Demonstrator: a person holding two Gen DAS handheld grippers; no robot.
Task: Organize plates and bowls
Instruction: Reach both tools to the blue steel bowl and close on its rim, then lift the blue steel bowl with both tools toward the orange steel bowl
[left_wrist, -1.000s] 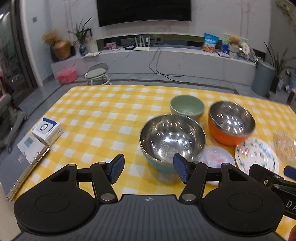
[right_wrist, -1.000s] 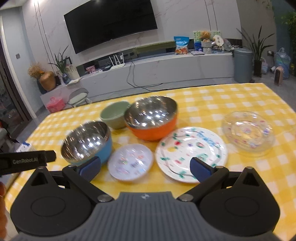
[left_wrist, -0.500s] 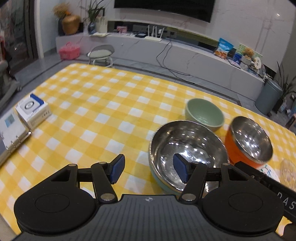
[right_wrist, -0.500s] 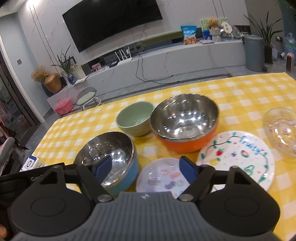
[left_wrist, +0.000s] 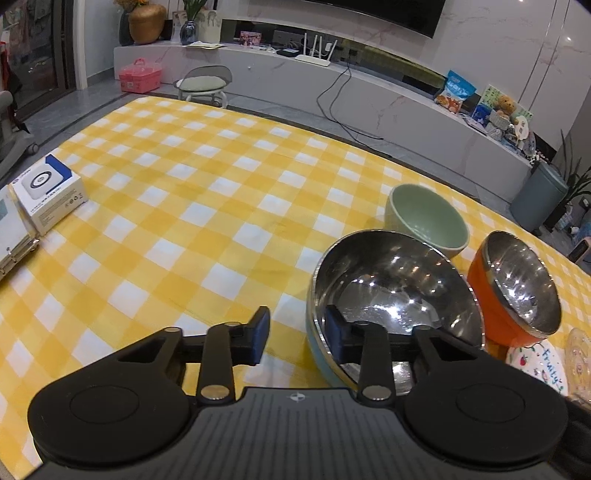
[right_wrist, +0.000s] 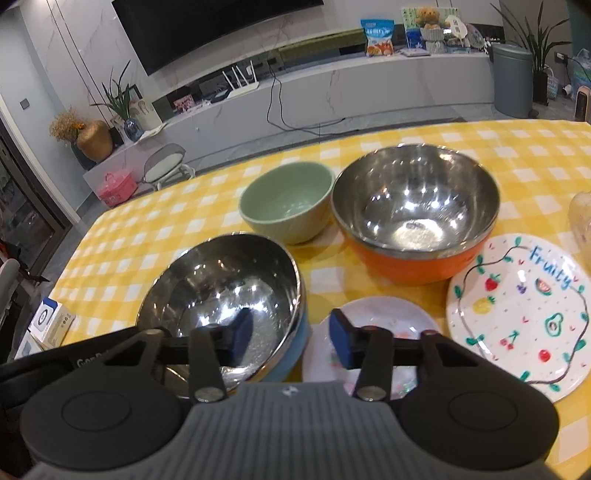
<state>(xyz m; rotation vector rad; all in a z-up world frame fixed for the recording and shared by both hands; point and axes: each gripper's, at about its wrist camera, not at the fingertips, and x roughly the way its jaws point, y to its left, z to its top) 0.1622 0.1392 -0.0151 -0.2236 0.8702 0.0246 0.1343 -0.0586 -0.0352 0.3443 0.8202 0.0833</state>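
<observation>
Blue-sided steel bowl (right_wrist: 225, 295) sits near the tabletop's (left_wrist: 177, 206) near edge. Both jaws have just been closing: left hand-held gripper (left_wrist: 297, 338) straddles its left rim, right hand-held gripper (right_wrist: 290, 338) its right rim, neither yet pinching.

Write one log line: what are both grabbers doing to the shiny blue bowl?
left gripper: closing, straddling rim, not clamped | right gripper: same, opposite rim | target: blue-sided steel bowl | table: yellow checked cloth
</observation>
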